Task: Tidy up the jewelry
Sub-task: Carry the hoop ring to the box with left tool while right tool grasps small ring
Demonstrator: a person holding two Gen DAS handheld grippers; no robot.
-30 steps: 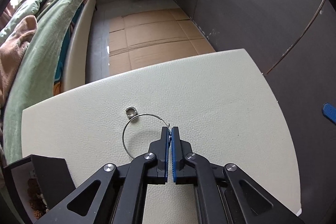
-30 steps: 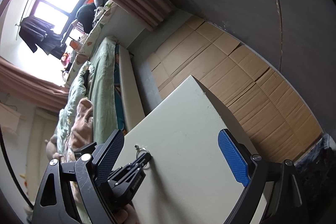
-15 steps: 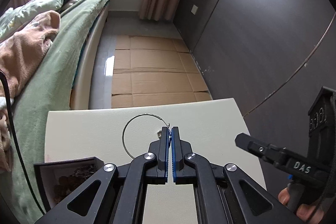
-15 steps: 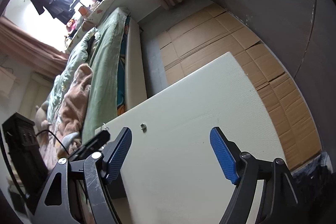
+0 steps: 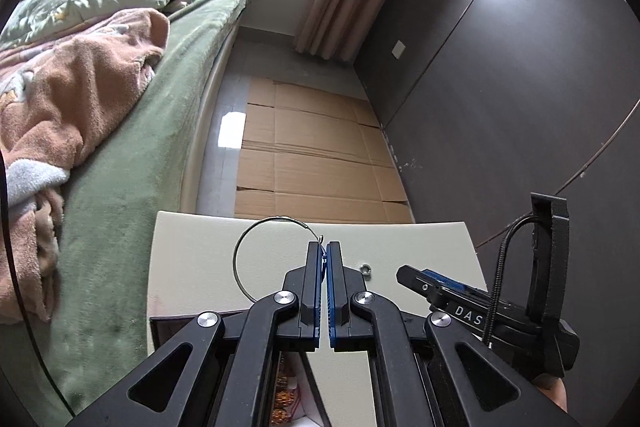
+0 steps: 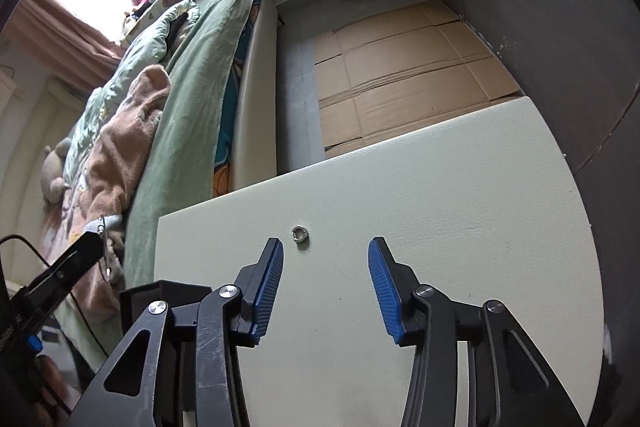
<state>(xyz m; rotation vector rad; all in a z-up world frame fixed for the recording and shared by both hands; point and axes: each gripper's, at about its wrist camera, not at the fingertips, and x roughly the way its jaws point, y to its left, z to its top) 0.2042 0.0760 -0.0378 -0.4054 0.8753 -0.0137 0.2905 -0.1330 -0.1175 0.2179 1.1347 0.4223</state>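
Note:
My left gripper (image 5: 324, 247) is shut on a thin silver wire hoop (image 5: 237, 259) and holds it in the air above the cream table (image 5: 192, 259). The hoop curves out to the left of the fingertips. A small silver ring (image 6: 299, 233) lies flat on the table. My right gripper (image 6: 326, 247) hangs just short of the ring, its blue pads (image 6: 270, 287) apart. Its jaws are closing with nothing between them, and the ring lies just beyond the left fingertip. In the left wrist view the ring (image 5: 365, 270) lies between the two grippers.
A black jewelry box (image 6: 160, 291) stands open at the table's near left corner, with beaded pieces (image 5: 282, 403) inside. A bed with green covers (image 5: 132, 167) runs along the left. Cardboard (image 5: 312, 163) covers the floor beyond the table, and a dark wall (image 5: 500, 87) stands on the right.
My left gripper has lifted the hoop off the table and drawn back toward the box. My right gripper has swung in over the table toward the ring, and its jaws have narrowed.

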